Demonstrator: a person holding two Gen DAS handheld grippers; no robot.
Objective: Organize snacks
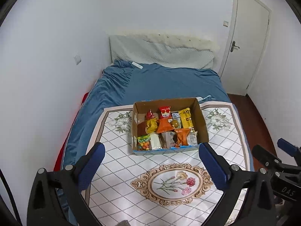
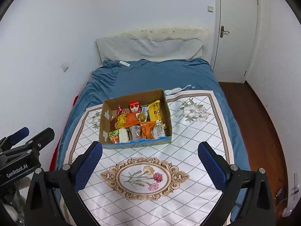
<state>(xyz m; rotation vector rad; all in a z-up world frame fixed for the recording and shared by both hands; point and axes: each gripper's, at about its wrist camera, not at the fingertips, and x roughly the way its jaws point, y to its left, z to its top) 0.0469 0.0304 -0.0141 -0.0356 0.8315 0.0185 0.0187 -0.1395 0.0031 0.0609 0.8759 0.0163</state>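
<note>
In the left wrist view, the left gripper (image 1: 151, 163) has its jaws spread wide, and nothing is between them. It hangs above the floral mat (image 1: 169, 179) that lies on the bed (image 1: 160, 82). The cardboard box (image 1: 202, 120) stands on the far part of this mat, well apart from the jaws. Inside it the snacks are packed close together: a yellow packet (image 1: 186, 117), an orange packet (image 1: 164, 125), a red packet (image 1: 164, 111) and a bag of coloured candies (image 1: 144, 143) in the near left corner. At the right edge a part of the right gripper (image 1: 282, 156) shows.

In the right wrist view, the right gripper (image 2: 150, 162) is also released, jaws wide apart and empty, over the same mat (image 2: 188, 150). The box (image 2: 168, 120) is ahead and a little to the left. No loose snack is seen on the mat or on the blue bedsheet (image 2: 150, 75); only a small white object (image 2: 124, 63) lies near the pillow (image 2: 150, 49).

My judgement: the task looks finished or almost finished, since all visible snacks are already in the box and both grippers are empty. What may remain, at most, is to tidy the packets inside.
</note>
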